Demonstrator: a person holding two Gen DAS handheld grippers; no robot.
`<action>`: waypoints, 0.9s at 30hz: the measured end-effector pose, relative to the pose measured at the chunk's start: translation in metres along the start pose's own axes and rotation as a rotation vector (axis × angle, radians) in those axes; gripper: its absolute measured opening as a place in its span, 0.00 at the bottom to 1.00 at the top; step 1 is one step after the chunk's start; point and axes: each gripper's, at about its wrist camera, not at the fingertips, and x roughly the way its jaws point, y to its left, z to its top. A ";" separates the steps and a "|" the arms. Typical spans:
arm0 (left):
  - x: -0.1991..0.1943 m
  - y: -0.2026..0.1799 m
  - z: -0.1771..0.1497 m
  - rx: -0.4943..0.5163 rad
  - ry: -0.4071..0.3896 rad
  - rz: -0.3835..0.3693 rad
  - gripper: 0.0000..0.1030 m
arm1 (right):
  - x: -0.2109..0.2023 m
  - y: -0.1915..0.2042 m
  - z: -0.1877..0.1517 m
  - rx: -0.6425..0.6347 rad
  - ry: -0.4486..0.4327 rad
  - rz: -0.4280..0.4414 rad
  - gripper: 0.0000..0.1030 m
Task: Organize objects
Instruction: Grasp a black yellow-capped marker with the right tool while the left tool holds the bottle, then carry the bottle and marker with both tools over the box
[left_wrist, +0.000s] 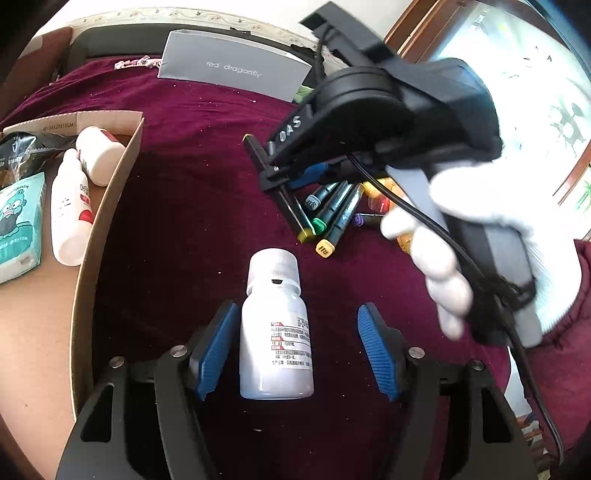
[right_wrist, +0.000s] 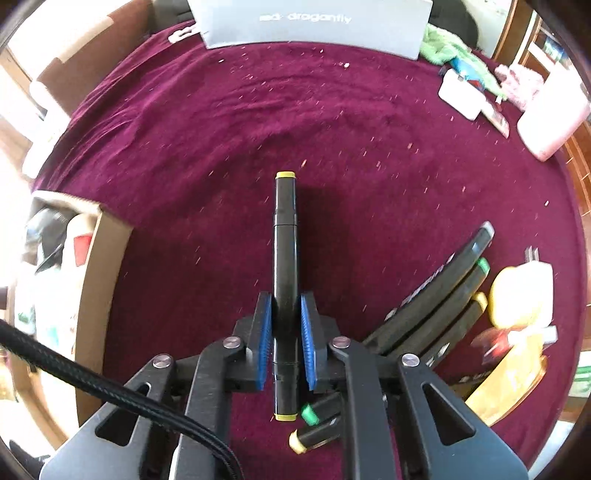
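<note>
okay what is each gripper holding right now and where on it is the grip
The right gripper is shut on a yellow-capped black marker, clamped on its barrel nearer the rear cap. The left gripper is open; the white bottle lies between its pads, not gripped.

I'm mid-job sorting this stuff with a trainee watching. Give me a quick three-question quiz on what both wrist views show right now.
1. True or false: the right claw is shut on the yellow-capped marker.
2. Does either pad of the left claw press on the white bottle lying between them? A) both, B) neither, C) cannot tell.
3. Fill in: the two other white bottles lie inside the ____.

Key
1. True: both blue pads press its barrel.
2. B: the pads stand apart from the bottle, with burgundy cloth showing on either side.
3. Cardboard box, at the left of the cloth.
</note>
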 end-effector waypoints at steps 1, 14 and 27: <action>0.000 -0.001 0.000 0.006 0.002 0.004 0.61 | -0.002 -0.005 -0.005 0.013 0.002 0.029 0.12; 0.016 -0.036 -0.003 0.176 0.058 0.164 0.78 | -0.041 -0.042 -0.060 0.103 -0.092 0.256 0.12; 0.017 -0.040 -0.007 0.226 0.089 0.234 0.70 | -0.045 -0.067 -0.137 0.115 -0.089 0.297 0.12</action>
